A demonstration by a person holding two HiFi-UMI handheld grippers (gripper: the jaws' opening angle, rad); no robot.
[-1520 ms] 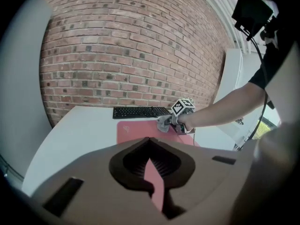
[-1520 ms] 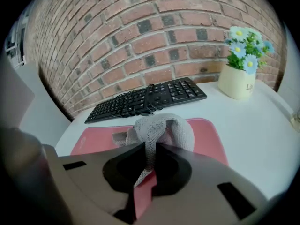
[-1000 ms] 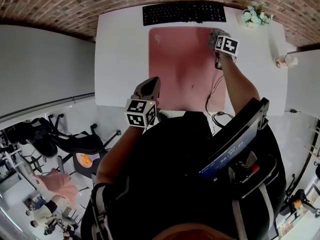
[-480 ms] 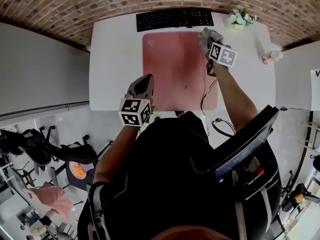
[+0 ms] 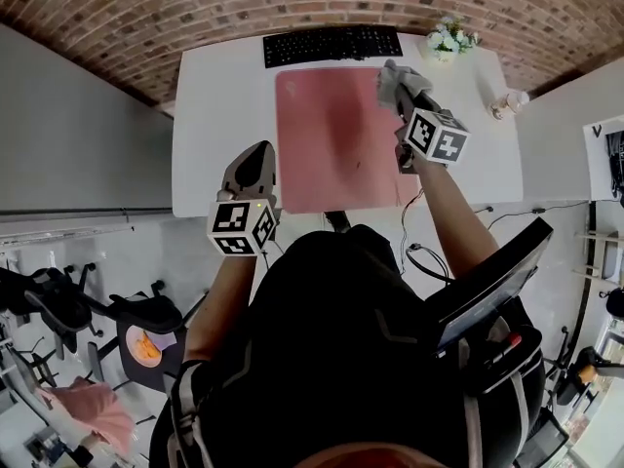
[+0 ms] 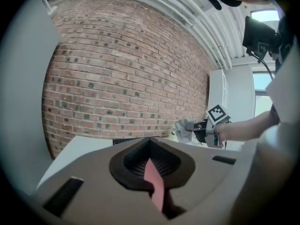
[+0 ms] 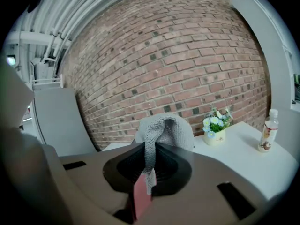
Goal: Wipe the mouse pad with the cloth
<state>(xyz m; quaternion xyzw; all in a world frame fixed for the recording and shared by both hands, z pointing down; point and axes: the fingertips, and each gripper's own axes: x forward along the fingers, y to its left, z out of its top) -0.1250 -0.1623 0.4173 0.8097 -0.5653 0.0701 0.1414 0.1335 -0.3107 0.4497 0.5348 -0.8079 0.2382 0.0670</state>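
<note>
While the left hand-held gripper [image 6: 150, 142] is closed, the right hand-held gripper [image 7: 149, 148] clamps the grey cloth [image 7: 165, 127].

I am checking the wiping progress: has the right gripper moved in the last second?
Yes. The right gripper, shut on the grey cloth, has drawn back from the keyboard toward the person, along the right edge of the pink mouse pad.
</note>
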